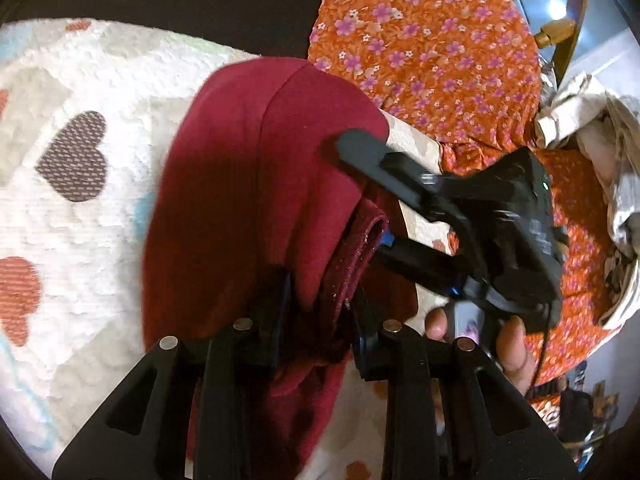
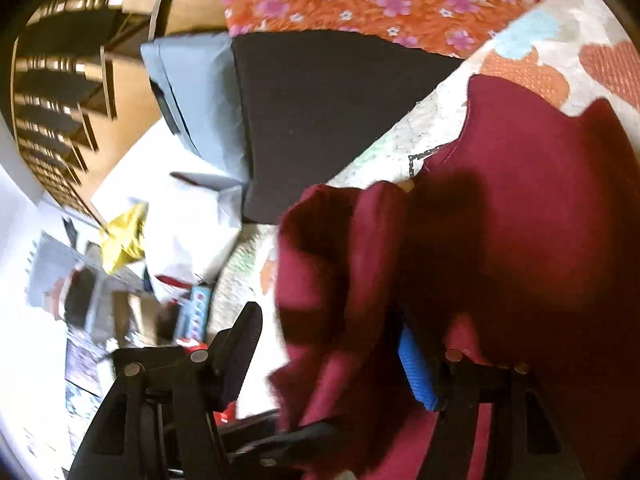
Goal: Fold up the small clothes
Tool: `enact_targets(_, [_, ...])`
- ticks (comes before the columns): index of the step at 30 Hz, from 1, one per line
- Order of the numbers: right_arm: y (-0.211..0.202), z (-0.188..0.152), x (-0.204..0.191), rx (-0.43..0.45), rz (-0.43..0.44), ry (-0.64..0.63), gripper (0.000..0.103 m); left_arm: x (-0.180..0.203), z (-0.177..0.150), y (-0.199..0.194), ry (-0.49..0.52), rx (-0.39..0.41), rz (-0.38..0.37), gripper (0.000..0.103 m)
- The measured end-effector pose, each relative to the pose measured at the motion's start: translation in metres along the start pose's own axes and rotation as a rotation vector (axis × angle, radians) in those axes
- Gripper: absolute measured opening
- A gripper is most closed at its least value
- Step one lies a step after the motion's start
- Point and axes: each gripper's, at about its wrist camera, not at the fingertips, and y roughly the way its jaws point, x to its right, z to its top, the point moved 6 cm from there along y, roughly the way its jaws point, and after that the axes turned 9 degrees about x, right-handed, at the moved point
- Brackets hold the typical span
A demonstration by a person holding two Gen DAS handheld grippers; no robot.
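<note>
We find the left gripper (image 1: 320, 304) clenched on the maroon garment (image 1: 248, 168), which lies partly doubled over on the heart-print bedspread (image 1: 72, 200). The right gripper (image 2: 332, 344) stands released around a bunched edge. Folding appears unfinished. Beyond lies floral orange cloth (image 1: 420, 40).

Garment (image 1: 248, 184) lies on quilt (image 1: 80, 208), w/ floral cloth (image 1: 432, 48) behind it to the right. Left gripper (image 1: 320, 312) at garment's near edge, fabric between its fingers; right gripper (image 1: 360, 196) comes in from the right, one finger over the garment, one at its folded edge. In right wrist view garment (image 2: 520, 220) fills right side, clutter (image 2: 120, 280) off quilt (image 2: 400, 136) to the left.
</note>
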Motion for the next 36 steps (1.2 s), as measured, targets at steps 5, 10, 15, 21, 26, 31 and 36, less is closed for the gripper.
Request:
enact_targets(5, [0.021,-0.016,-0.011,-0.075,-0.062,-0.137,0.023,0.002,-0.007,-0.028,0.085,-0.007,0.010,0.028])
enact_targets(10, [0.007,-0.005,-0.031,-0.045,-0.210,-0.339,0.014,-0.001,-0.002,-0.050,0.063,-0.006,-0.037,0.028])
enact_targets(15, [-0.012,0.039,-0.041,-0.042,-0.365,-0.511,0.013,-0.005,0.005,-0.055,0.080,0.066,0.011,0.040])
enact_targets(21, [0.016,0.083,0.018,-0.111,-0.580,-0.543,0.017,0.008,-0.034,0.008,0.150,-0.095,0.029,0.040])
enact_targets(26, [-0.043,0.082,0.028,-0.014,-0.509,-0.423,0.036,0.012,-0.040,0.017,0.196,-0.110,0.055,0.040])
enact_targets(31, [-0.096,0.043,0.016,-0.008,-0.349,-0.310,0.044,0.012,-0.029,0.010,0.170,-0.048,0.058,0.040])
enact_targets(36, [-0.101,0.000,-0.011,-0.014,-0.238,-0.324,0.044,0.012,-0.030,0.020,0.187,-0.059,0.089,0.040])
